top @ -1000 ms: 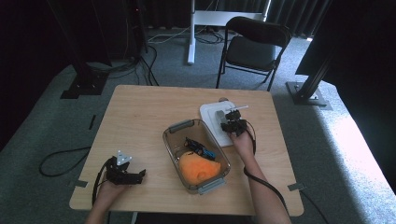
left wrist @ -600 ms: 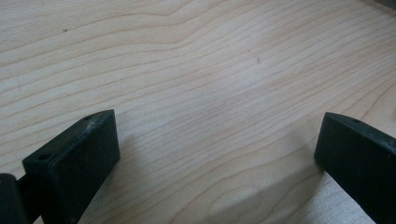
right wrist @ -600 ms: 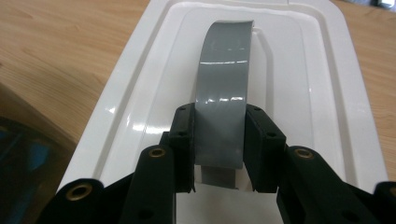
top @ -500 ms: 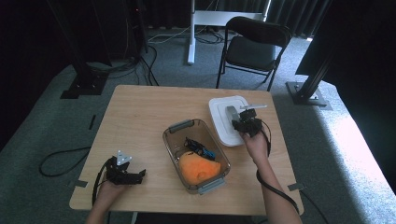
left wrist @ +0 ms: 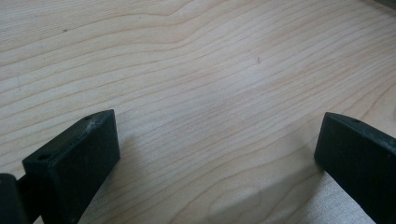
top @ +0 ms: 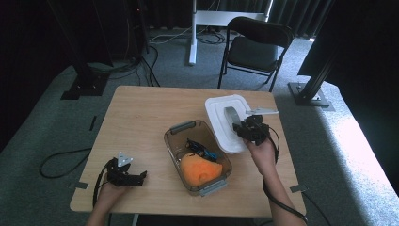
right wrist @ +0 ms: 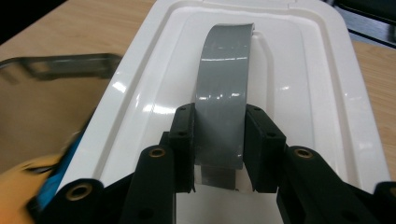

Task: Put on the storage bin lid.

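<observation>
My right gripper [top: 245, 128] is shut on the grey tape handle [right wrist: 224, 84] of a white lid [top: 221, 117], which hangs tilted above the table's right side. The lid's near edge overlaps the right rim of a clear plastic container [top: 182, 126]. In the right gripper view the jaws squeeze the handle from both sides over the lid [right wrist: 303, 79]. The container holds an orange soft thing [top: 200, 170] and a blue and black item [top: 201, 149]. At the table's front left my left gripper [top: 137, 177] rests open, and in its own view my left gripper [left wrist: 217, 144] has bare wood between the jaws.
The wooden table [top: 141, 117] has free room at its left and far side. A black folding chair [top: 256, 49] stands behind the far right corner. Cables [top: 61, 157] lie on the carpet at the left, and a dark stand base [top: 310, 92] sits at the right.
My right gripper has risen with the white lid in it, lifting the lid off the table and tilting it. The left gripper has stayed put.
</observation>
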### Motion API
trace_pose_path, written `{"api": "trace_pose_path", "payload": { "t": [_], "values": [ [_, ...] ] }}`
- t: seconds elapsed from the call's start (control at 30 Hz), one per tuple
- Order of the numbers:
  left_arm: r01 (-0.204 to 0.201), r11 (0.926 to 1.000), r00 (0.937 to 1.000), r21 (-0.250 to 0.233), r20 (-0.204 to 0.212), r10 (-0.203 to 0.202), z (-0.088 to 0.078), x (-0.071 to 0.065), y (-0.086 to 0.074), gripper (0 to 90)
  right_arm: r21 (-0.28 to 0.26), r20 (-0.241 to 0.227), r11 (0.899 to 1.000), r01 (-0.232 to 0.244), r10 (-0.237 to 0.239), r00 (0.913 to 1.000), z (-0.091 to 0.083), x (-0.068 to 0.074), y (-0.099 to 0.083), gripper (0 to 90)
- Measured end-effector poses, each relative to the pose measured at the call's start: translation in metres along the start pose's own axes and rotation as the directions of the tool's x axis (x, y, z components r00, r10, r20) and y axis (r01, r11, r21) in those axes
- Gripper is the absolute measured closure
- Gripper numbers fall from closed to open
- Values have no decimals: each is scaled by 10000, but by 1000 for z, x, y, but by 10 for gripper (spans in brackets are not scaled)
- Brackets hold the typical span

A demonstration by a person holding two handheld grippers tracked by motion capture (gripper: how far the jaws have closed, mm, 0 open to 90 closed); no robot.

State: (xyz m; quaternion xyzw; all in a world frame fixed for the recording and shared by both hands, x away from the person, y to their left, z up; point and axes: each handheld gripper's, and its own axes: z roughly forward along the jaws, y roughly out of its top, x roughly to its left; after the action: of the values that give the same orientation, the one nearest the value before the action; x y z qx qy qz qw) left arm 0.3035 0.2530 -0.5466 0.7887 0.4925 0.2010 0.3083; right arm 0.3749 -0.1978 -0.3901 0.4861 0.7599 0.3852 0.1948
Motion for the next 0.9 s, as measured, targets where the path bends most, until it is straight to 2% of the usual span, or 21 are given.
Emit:
{"api": "trace_pose_path", "payload": {
  "t": [0.07,0.1,0.17,0.23,0.47,0.5,0.53,0.57,0.73,0.77,0.9],
  "values": [
    [1,10000,10000,-1,0,-1,0,0,0,4,-52,-242,9998,170,-172,9996,-5,11,-2,671],
    [1,10000,10000,-1,0,-1,0,0,0,4,-52,-242,9998,170,-172,9996,-5,11,-2,671],
    [-5,10000,10000,13,5,5,0,0,0,4,-6,-604,9992,393,-393,9974,-8,27,-6,671],
    [-2,10000,10000,0,2,2,0,0,0,4,74,-776,9982,593,-586,9953,-9,38,-9,671],
    [-1,10000,10000,23,20,1,0,0,0,4,-76,-1380,9976,695,-698,9880,-14,70,-20,672],
    [-1,10000,10000,23,20,1,0,0,0,4,-76,-1380,9976,695,-698,9880,-14,70,-20,672],
    [-3,10000,10000,27,20,3,0,0,0,4,-38,-1479,9965,833,-829,9855,-14,76,-21,672],
    [-7,10000,10000,31,20,7,0,0,0,4,-16,-1768,9954,961,-949,9797,-13,87,-24,672],
    [-7,10000,10000,28,17,7,0,0,0,4,-21,-2069,9950,994,-977,9735,-12,100,-28,672],
    [-4,10000,10000,28,20,4,0,0,0,4,29,-2264,9954,963,-931,9696,-11,106,-32,671],
    [-8,10000,10000,40,24,8,0,0,0,4,-3,-2307,9957,925,-901,9688,-12,115,-37,672]
  ]
}}
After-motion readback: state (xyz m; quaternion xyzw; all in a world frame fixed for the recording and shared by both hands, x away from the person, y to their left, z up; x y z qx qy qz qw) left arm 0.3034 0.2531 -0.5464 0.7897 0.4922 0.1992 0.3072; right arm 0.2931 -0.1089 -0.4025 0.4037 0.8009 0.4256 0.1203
